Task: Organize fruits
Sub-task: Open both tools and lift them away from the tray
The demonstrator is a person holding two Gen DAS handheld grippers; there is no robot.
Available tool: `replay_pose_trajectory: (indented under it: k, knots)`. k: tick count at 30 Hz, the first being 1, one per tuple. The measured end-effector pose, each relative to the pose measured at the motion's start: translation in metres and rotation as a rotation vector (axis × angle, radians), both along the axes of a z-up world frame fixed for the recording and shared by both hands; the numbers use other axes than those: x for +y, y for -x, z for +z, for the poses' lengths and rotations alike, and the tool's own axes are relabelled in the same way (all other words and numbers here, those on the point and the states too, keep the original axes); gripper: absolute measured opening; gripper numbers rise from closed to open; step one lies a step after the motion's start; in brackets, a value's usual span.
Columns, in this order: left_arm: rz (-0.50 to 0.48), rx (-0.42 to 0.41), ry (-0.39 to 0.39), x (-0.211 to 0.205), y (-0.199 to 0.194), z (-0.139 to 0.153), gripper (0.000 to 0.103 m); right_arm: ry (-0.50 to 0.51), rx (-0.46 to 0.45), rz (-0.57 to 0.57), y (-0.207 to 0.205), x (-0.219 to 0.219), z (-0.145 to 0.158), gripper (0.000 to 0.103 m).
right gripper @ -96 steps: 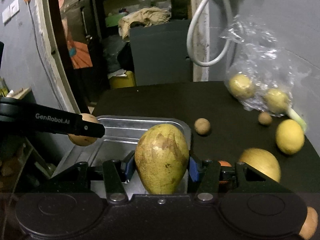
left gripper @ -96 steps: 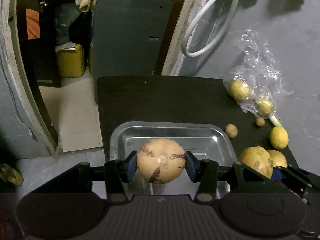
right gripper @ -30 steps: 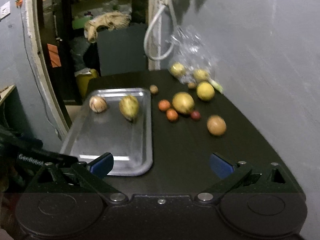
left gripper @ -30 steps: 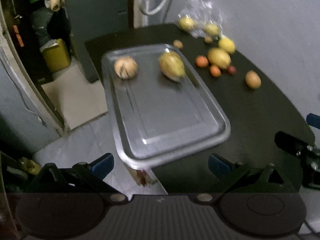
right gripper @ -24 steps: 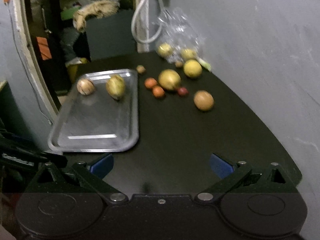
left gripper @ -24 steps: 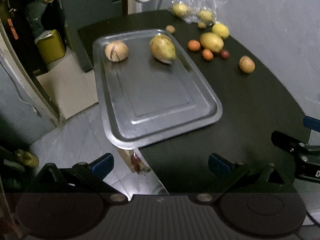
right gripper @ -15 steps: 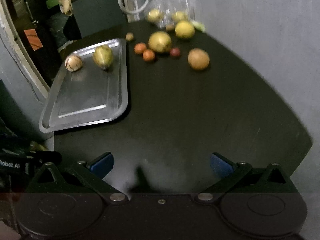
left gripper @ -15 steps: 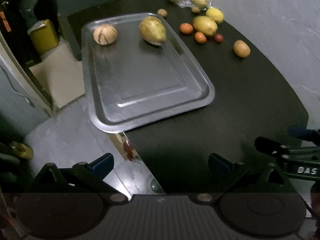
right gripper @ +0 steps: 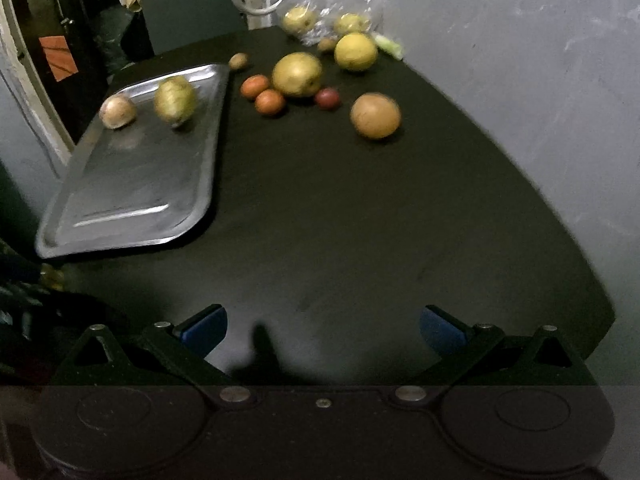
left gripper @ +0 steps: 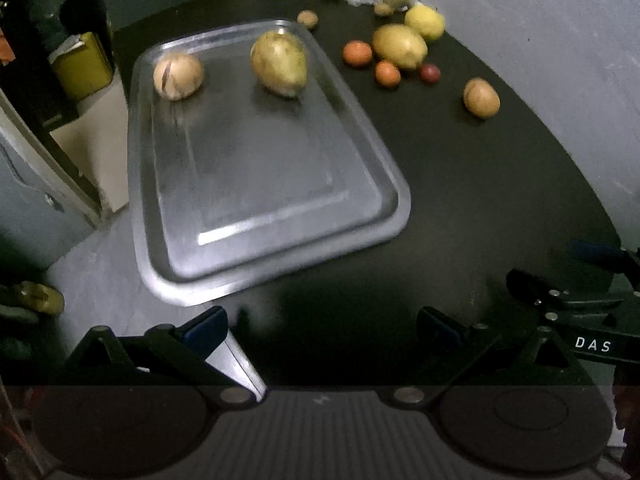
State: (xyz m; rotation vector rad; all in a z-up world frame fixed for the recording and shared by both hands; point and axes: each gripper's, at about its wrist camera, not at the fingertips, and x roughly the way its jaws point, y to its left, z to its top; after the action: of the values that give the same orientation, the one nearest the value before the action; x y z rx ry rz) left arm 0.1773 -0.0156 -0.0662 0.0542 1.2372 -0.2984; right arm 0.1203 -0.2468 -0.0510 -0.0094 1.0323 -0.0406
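Note:
A metal tray (left gripper: 360, 236) (right gripper: 120, 232) lies on the left of the black table (left gripper: 480, 184). At its far end rest a striped pale melon (left gripper: 178, 76) (right gripper: 117, 111) and a green-yellow mango (left gripper: 279, 63) (right gripper: 175, 99). Loose fruit lies right of the tray: a yellow mango (left gripper: 399, 46) (right gripper: 297, 74), a lemon (left gripper: 425, 21) (right gripper: 355, 51), two small orange fruits (left gripper: 357, 53) (right gripper: 270, 101), a red one (left gripper: 430, 73) (right gripper: 327, 98) and a brown round fruit (left gripper: 481, 97) (right gripper: 375, 115). My left gripper (left gripper: 322, 330) and right gripper (right gripper: 322, 330) both hang open and empty over the table's near edge.
A clear plastic bag (right gripper: 324, 4) with more yellow fruit lies at the far end by the grey wall (right gripper: 520, 60). A small brown fruit (left gripper: 307, 18) sits past the tray's far corner. The tray's left part overhangs the table. A yellow canister (left gripper: 82, 66) stands on the floor.
Both grippers let go of the melon and the mango on the tray, opened, and drew back and up to the table's near edge. The fruit now lies far ahead.

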Motion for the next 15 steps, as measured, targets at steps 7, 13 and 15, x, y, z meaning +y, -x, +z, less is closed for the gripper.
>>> replay_pose_trajectory:
  k: [7, 13, 15]
  knots:
    - [0.107, -0.042, -0.002, -0.025, -0.042, 0.007, 0.102, 0.089, -0.07, 0.05, -0.03, -0.039, 0.002, 0.102]
    - [0.181, -0.073, 0.004, -0.052, -0.076, 0.003, 0.102, 0.079, -0.083, 0.081, -0.061, -0.069, -0.007, 0.102]
    - [0.185, -0.087, -0.003, -0.062, -0.088, 0.0, 0.102, 0.072, -0.093, 0.094, -0.071, -0.074, -0.009, 0.102]
